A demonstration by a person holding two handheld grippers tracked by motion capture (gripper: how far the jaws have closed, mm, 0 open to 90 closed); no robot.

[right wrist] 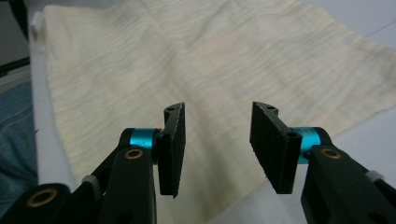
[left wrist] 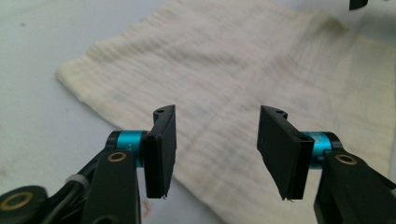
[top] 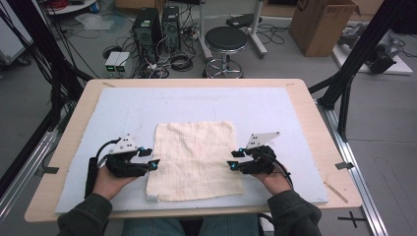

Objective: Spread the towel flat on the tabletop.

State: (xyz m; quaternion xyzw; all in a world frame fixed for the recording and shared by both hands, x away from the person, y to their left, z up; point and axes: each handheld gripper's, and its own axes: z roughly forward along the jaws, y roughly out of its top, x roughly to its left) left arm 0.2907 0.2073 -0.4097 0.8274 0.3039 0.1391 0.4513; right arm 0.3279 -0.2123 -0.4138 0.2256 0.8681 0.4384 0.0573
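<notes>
**Both grippers standing open at the cloth's sides**

Jaws on both grippers are standing apart with nothing between them. No earlier picture is at hand, so only their present gap can be told. From above, the left gripper (top: 154, 158) is sitting at the left edge of the cloth (top: 194, 160), and the right gripper (top: 233, 159) at its right edge, both pointing inward. The cloth is lying flat on the white mat (top: 118, 110), its near edge close to the mat's front, with a small tag at its near left corner. The left gripper view is showing the cloth (left wrist: 261, 65) beneath and beyond the left gripper (left wrist: 216, 149), weave ribbed, one corner lying free on the mat. The right gripper view is showing the right gripper (right wrist: 217, 144) over the cloth (right wrist: 187, 60), plus blue trousers (right wrist: 16, 135) past the table's front. Bare mat is lying open on both sides and beyond the cloth.
</notes>
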